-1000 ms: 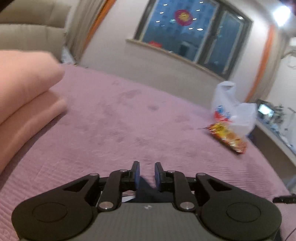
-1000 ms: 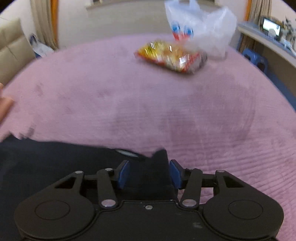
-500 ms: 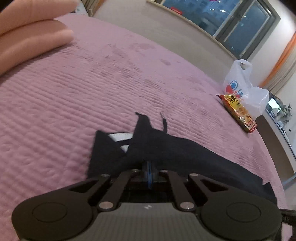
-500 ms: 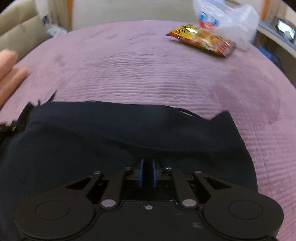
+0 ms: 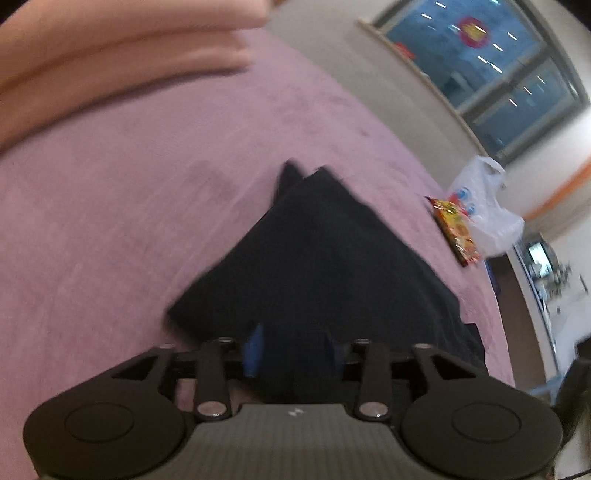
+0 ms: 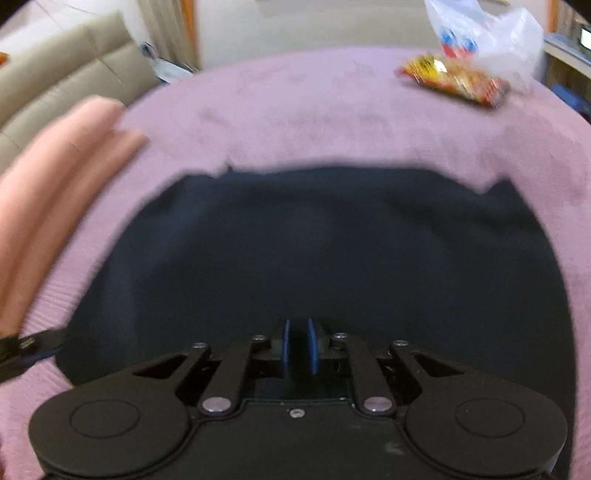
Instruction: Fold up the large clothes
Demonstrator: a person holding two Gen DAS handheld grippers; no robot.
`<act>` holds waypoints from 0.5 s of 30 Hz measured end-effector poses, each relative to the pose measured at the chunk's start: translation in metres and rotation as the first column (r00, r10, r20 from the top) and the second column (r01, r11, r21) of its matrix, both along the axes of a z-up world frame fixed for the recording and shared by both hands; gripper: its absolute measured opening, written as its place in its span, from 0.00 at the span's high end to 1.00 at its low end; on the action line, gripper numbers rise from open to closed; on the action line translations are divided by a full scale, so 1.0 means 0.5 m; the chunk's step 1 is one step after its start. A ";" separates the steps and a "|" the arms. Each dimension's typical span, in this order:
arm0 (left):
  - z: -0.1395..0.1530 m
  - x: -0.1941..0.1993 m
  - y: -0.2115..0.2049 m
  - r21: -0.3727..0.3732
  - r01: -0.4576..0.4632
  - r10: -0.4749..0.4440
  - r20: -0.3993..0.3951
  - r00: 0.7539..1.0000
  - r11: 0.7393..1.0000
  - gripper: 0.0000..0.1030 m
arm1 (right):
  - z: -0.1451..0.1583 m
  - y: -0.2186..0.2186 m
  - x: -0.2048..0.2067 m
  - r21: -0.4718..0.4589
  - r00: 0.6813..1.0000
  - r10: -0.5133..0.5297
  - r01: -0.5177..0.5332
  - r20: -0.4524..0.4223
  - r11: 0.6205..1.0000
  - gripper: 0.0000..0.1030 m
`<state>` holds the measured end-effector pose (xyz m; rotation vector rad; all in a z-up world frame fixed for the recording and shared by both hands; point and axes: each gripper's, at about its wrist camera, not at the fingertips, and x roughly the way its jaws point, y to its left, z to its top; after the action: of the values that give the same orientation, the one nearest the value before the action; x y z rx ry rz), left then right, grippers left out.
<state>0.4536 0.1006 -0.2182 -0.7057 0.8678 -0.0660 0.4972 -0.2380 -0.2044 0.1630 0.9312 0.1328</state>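
Note:
A dark navy garment (image 5: 325,266) lies spread on the purple bed cover (image 5: 122,221). It fills the middle of the right wrist view (image 6: 325,251). My left gripper (image 5: 293,350) stands open over the garment's near edge, with cloth lying between its blue pads. My right gripper (image 6: 297,345) has its blue pads almost together over the garment's near edge. Whether cloth is pinched between them does not show.
Folded pink bedding (image 5: 92,74) lies along the left, also in the right wrist view (image 6: 55,177). A snack packet (image 6: 454,79) and a white plastic bag (image 6: 484,33) sit at the far right of the bed. A beige sofa (image 6: 55,92) and a window (image 5: 480,62) lie beyond.
Both grippers went from open to shut on the garment and drew back from its far edge. The left gripper has now opened; the right pads have parted slightly.

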 end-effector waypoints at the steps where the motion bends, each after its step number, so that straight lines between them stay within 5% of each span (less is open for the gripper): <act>1: -0.017 -0.013 0.000 -0.014 -0.031 0.031 -0.019 0.999 0.999 0.48 | -0.014 0.003 -0.002 -0.011 1.000 0.000 0.000 0.013 1.000 0.89; 5: -0.091 -0.037 0.009 -0.142 -0.118 0.114 -0.038 0.993 0.983 0.47 | -0.027 0.007 -0.008 -0.035 1.000 -0.006 0.007 0.023 0.999 0.91; 8: -0.127 -0.039 0.022 -0.266 -0.201 0.209 0.000 0.978 0.943 0.43 | -0.024 0.003 -0.018 -0.038 0.999 0.003 -0.002 0.034 0.999 0.91; 15: -0.150 0.025 0.002 -0.289 -0.228 0.268 0.107 0.957 0.930 0.41 | -0.026 -0.003 -0.021 -0.005 0.998 0.000 0.001 0.056 1.000 0.91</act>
<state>0.4660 0.1014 -0.2934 -1.0540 0.6286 -0.0098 0.4869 -0.2395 -0.2176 0.1540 0.8755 0.1340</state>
